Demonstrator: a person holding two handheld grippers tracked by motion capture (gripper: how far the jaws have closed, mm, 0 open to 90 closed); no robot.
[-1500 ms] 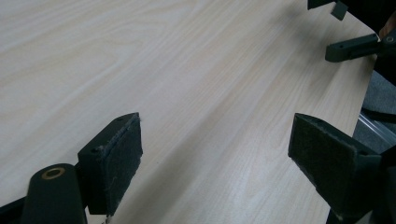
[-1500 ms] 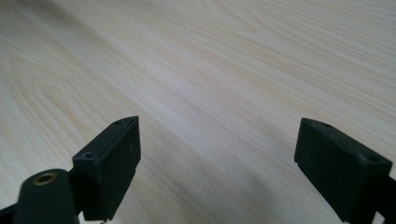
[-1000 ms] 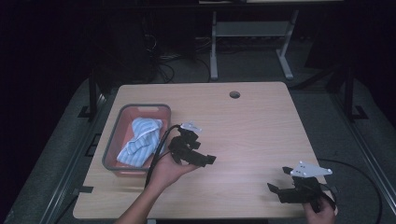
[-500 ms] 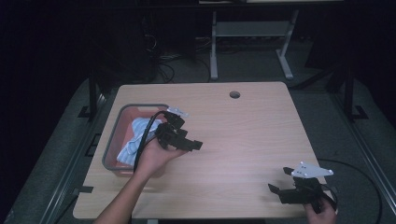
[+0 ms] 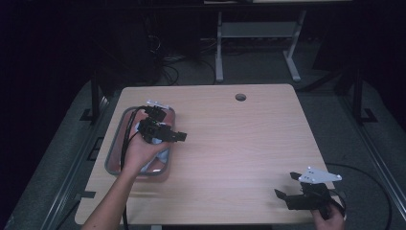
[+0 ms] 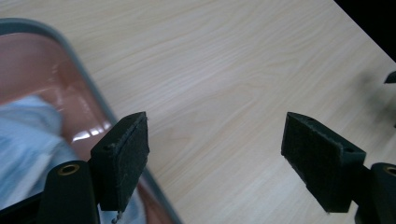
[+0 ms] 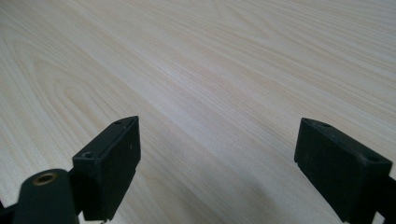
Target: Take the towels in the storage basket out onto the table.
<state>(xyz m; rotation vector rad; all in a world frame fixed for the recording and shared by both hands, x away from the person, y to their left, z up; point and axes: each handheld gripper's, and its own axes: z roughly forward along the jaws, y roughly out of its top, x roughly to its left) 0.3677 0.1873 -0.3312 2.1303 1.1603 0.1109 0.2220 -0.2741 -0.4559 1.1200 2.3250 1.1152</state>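
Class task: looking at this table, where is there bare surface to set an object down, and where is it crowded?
Free: the wide wooden stretch of the table between the tray and the right gripper, up to the cable hole. Crowded: the tray holding the cloth, with the left gripper over it.

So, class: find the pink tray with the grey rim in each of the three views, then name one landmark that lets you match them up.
High view: the pink tray lies at the table's left edge, under the left gripper, with a light blue cloth in it.
Left gripper view: the tray's grey rim curves down the left side, beside the left pad.
Right gripper view: not in it.
Shared landmark: the pale wooden tabletop.
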